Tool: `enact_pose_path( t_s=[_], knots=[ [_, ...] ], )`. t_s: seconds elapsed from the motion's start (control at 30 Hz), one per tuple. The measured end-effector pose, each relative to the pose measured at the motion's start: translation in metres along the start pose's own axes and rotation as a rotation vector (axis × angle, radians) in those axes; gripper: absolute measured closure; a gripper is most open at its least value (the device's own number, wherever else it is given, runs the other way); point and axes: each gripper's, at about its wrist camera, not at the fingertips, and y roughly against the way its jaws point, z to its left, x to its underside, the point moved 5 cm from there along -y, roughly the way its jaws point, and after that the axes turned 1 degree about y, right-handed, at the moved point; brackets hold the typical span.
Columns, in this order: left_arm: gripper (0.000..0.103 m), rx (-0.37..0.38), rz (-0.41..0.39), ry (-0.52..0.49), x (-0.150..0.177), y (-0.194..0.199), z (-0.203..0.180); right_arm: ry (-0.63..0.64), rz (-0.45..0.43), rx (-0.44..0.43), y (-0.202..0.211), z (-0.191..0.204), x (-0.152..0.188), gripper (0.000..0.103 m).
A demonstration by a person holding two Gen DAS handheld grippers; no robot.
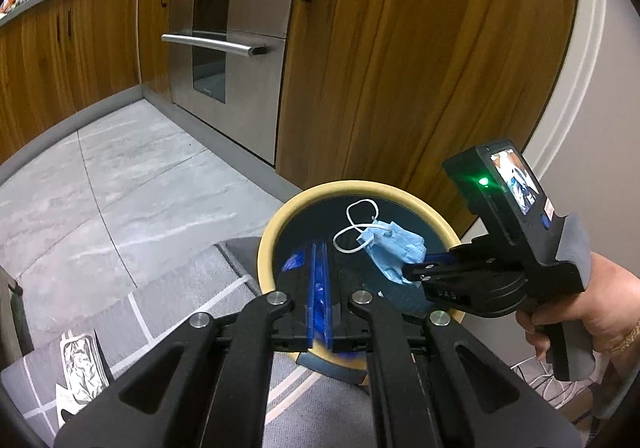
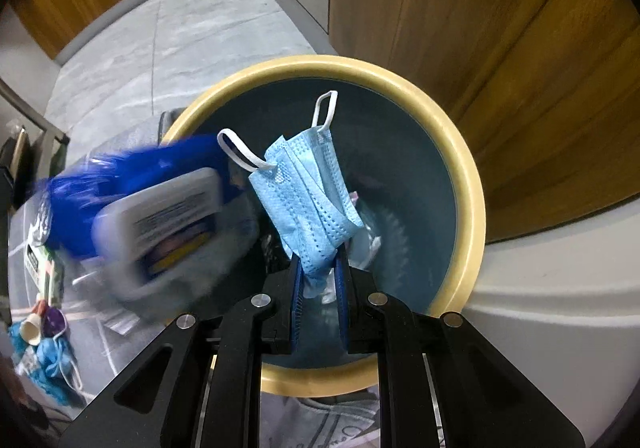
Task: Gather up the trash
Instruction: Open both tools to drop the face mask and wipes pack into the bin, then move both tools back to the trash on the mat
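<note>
A round bin with a cream rim [image 1: 276, 226] [image 2: 466, 152] and dark blue inside stands on the floor by the wooden cabinets. My right gripper [image 2: 318, 268] [image 1: 416, 268] is shut on a light blue face mask [image 2: 308, 188] [image 1: 394, 248] and holds it over the bin's mouth. My left gripper [image 1: 319, 272] is shut, fingers pressed together with nothing clearly between them, at the bin's near rim. In the right wrist view it shows as a blurred blue and white shape [image 2: 160, 220] at the bin's left.
A foil wrapper [image 1: 82, 366] lies on the grey patterned rug at the left. More trash lies on the rug: a small paper cup [image 2: 32, 330], a blue mask [image 2: 52, 368] and a carton [image 2: 38, 264]. A steel oven [image 1: 224, 28] stands behind.
</note>
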Motion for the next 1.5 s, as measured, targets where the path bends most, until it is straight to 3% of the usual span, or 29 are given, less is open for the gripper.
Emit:
enact_pose_path(
  t_s=[0.23,0.33,0.43,0.6,0.7,0.83,0.9,0.97,1.07,1.2,1.5],
  knots=[
    [0.1,-0.011,0.01,-0.005,-0.002,-0.003,0.001,0.001,0.016,0.029,-0.003,-0.003,0.005,0.084],
    [0.097,-0.021,0.013,-0.002,-0.002,-0.002,0.003,-0.009,0.012,0.051,-0.004,-0.004,0.004,0.067],
    [0.09,-0.032,0.01,0.004,-0.002,-0.002,0.006,-0.02,0.001,0.047,-0.001,-0.003,0.004,0.062],
    [0.087,-0.044,0.014,0.012,-0.001,-0.001,0.01,-0.017,-0.018,0.045,0.002,-0.003,0.002,0.05],
    [0.076,-0.057,0.012,0.01,0.0,0.001,0.011,-0.012,-0.033,0.042,0.006,0.0,0.0,0.043],
    [0.046,-0.092,0.004,0.017,0.002,0.005,0.017,-0.019,-0.058,0.038,0.011,0.001,-0.005,0.034],
    [0.041,-0.109,-0.002,0.029,0.004,0.008,0.022,-0.028,-0.076,0.031,0.017,0.001,-0.008,0.031],
    [0.029,-0.129,0.001,0.042,0.004,0.011,0.027,-0.035,-0.105,0.019,0.023,0.001,-0.009,0.022],
    [0.021,-0.146,-0.002,0.053,0.006,0.019,0.034,-0.036,-0.166,0.003,0.036,0.006,-0.013,0.01],
    [0.016,-0.158,-0.007,0.053,0.008,0.033,0.039,-0.012,-0.214,-0.01,0.048,0.016,-0.013,0.009],
    [0.01,-0.194,-0.009,-0.013,0.016,0.076,0.046,-0.004,-0.236,-0.01,0.06,0.026,-0.003,0.008]
  ],
)
